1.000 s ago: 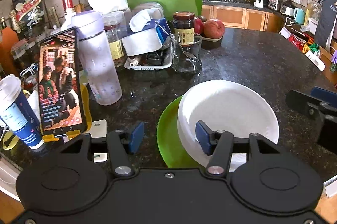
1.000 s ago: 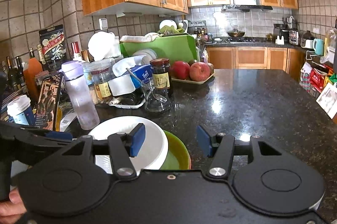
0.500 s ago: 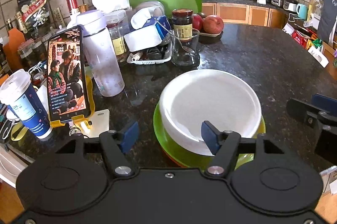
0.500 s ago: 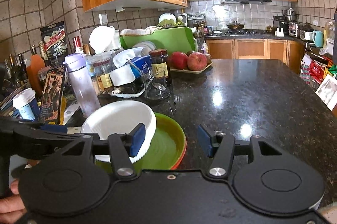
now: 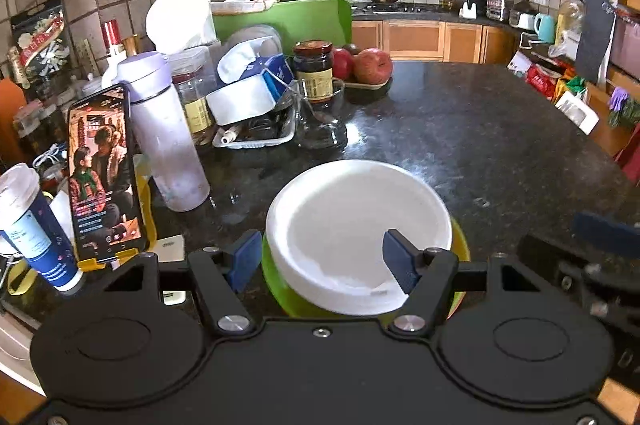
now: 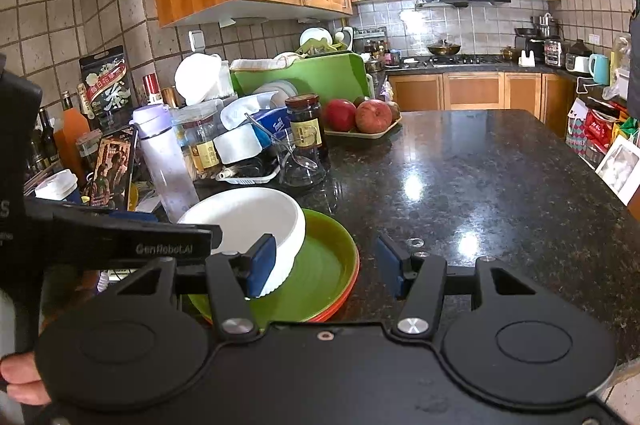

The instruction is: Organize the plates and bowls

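Note:
A white bowl (image 5: 356, 225) sits on a green plate (image 5: 460, 245) near the counter's front edge. In the right wrist view the white bowl (image 6: 248, 217) rests on the left part of the green plate (image 6: 324, 265), which lies on an orange plate (image 6: 344, 295). My left gripper (image 5: 320, 261) is open, its fingers spread over the bowl's near rim, empty. My right gripper (image 6: 326, 265) is open and empty, just above the near right part of the green plate. The left gripper's arm (image 6: 120, 241) crosses the right wrist view.
Clutter stands at the back left: a purple bottle (image 5: 164, 129), a phone on a stand (image 5: 104, 177), a paper cup (image 5: 32, 225), a glass bowl with spoon (image 5: 324, 117), a jar (image 5: 314, 65), a tray of apples (image 5: 368, 69). Dark granite counter (image 5: 480, 129) spreads right.
The white bowl now sits on the plates, further left on the green plate. Both grippers have drawn back and risen a little; both stay open.

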A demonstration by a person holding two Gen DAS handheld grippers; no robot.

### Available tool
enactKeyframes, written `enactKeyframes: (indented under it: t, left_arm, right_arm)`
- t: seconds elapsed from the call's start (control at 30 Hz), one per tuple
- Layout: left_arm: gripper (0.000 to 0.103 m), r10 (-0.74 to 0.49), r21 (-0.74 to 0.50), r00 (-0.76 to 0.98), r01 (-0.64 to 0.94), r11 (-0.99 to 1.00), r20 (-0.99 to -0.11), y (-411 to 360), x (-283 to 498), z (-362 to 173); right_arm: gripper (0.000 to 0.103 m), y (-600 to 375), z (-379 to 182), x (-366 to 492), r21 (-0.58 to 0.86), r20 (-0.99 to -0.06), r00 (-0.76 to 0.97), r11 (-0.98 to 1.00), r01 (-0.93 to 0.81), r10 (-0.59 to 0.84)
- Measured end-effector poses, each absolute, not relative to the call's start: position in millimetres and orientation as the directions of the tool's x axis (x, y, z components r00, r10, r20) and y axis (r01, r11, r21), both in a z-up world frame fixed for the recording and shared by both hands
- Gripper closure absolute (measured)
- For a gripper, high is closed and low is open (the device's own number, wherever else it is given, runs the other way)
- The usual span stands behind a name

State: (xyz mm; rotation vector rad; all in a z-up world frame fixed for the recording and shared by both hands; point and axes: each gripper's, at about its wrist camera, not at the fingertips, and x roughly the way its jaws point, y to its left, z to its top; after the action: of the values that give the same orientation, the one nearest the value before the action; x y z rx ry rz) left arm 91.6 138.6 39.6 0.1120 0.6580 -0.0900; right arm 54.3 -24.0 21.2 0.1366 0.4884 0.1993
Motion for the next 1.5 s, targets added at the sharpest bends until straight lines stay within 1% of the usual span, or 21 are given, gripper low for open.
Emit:
enactKeyframes:
  t: [0.2,0.4,0.47,0.67,0.8,0.97,1.5]
  left_arm:
    - [0.033,-0.047,0.076,0.825,0.108,0.991,-0.563,145.3,75.1,50.7]
    - [0.033,-0.016,0.075,0.848,0.065,0.995,-0.530,160.1,54.9,55.2]
    - [0.033,-0.002,0.085,0.843,0.057,0.995,-0.538,162.5,51.7,52.8]
    - [0.033,0.032,0.092,0.798,0.030,0.995,-0.601,164.3,51.9,38.2]
    - [0.033,0.021,0.073,0.773,0.033,0.997,-0.634,165.3,51.7,31.2]
    - [0.033,0.046,0.086,0.770,0.013,0.996,-0.636,166.2,43.2,25.8]
    - [0.033,0.072,0.104,0.772,-0.007,0.995,-0.632,171.0,19.4,19.0]
  right_arm:
    - [0.045,-21.5,23.3,52.3,0.170,-0.447,0.869,0.974,-0.152,0.213]
    - [0.045,-18.1,18.4,50.8,0.176,-0.472,0.856,0.974,-0.143,0.211]
    - [0.045,-16.3,16.5,48.9,0.176,-0.476,0.854,0.974,-0.142,0.211]
    - [0.045,-11.1,14.0,38.1,0.155,-0.489,0.850,0.978,-0.137,0.197]
    - [0.045,-10.1,12.8,29.4,0.159,-0.496,0.847,0.979,-0.127,0.191]
    - [0.045,-6.6,14.0,20.7,0.159,-0.492,0.851,0.980,-0.121,0.184]
    - [0.045,-2.3,16.9,2.3,0.172,-0.476,0.861,0.979,-0.109,0.180]
